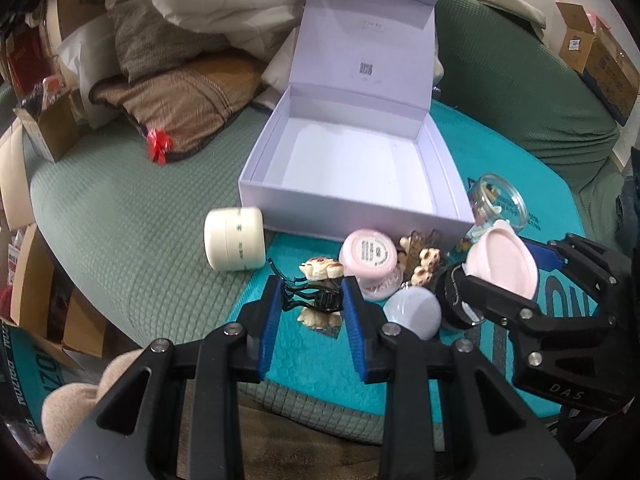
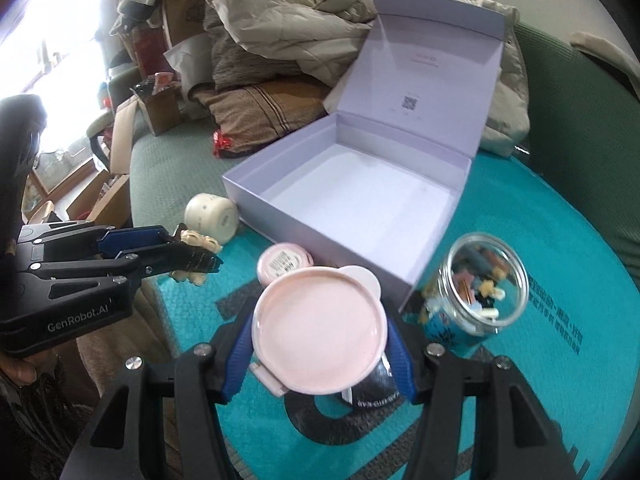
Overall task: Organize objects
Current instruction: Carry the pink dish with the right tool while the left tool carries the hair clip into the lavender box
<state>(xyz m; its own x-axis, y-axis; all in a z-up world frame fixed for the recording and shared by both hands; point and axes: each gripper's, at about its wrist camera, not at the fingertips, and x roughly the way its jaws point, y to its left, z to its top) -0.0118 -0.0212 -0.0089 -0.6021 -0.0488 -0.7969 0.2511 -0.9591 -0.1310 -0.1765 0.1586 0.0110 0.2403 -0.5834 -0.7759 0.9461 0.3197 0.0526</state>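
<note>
An open lilac box (image 1: 256, 196) (image 2: 280, 216) stands empty on the teal mat (image 1: 500, 160). My left gripper (image 1: 312, 292) (image 2: 196, 252) is shut on a black hair claw with cream bear figures (image 1: 320, 270) (image 2: 198, 240), in front of the box's near-left corner. My right gripper (image 2: 320, 328) (image 1: 500, 264) is shut on a dark tub with a pink lid (image 2: 320, 320) (image 1: 502, 258), in front of the box's near-right corner. Loose in front of the box lie a cream jar (image 1: 236, 238) (image 2: 212, 216), a small pink jar (image 1: 368, 258) (image 2: 284, 262), a pale blue round lid (image 1: 412, 308) and bear-shaped clips (image 1: 422, 258).
A glass jar (image 2: 484, 284) (image 1: 496, 200) of small items stands right of the box. Pillows and bedding (image 1: 180, 92) are piled behind on the green quilted couch (image 1: 120, 220). Cardboard boxes (image 1: 48, 128) crowd the left side, and another box (image 1: 596, 52) sits far right.
</note>
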